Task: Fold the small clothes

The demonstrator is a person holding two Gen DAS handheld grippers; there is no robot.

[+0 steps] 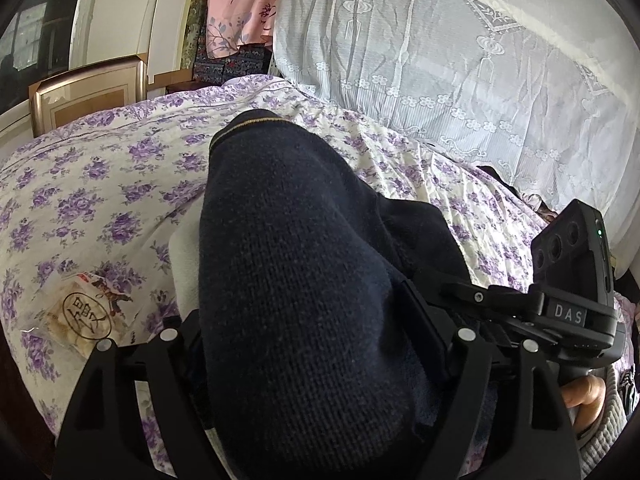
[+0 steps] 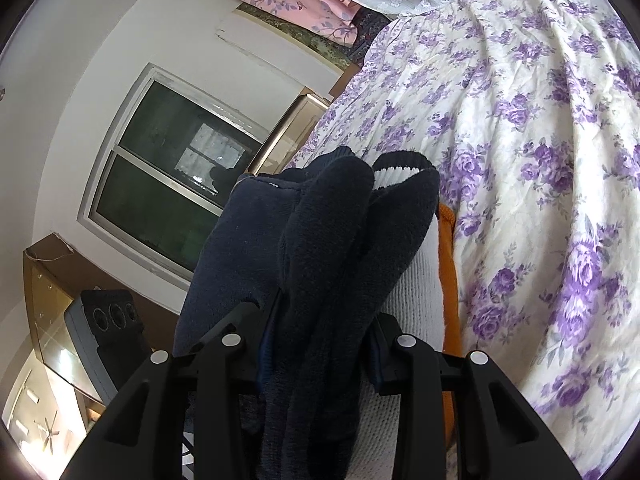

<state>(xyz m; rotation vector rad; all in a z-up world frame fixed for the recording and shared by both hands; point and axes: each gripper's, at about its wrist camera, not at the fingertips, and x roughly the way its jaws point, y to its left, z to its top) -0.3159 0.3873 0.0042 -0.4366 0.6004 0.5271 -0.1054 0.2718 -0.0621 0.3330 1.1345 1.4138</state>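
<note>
A navy knit piece (image 1: 296, 280) fills the left wrist view and lies between the wide-apart jaws of my left gripper (image 1: 304, 292). It hides the pads, and a bit of white cloth (image 1: 186, 272) shows at its left edge. My right gripper (image 1: 452, 288) reaches in from the right onto the same dark cloth. In the right wrist view my right gripper (image 2: 324, 320) is shut on a bundle of navy socks (image 2: 320, 248) that sticks out past its fingers. A white knit piece (image 2: 412, 292) and an orange piece (image 2: 448, 272) lie against the bundle's right side.
Everything is over a bed with a white and purple floral cover (image 1: 100, 184). A sealed snack packet (image 1: 84, 316) lies at the left. A pale lace cover (image 1: 440, 80) rises behind, with pink cloth (image 1: 244, 0) and a framed board (image 1: 88, 92) beyond. A hand (image 1: 584, 396) grips the right tool.
</note>
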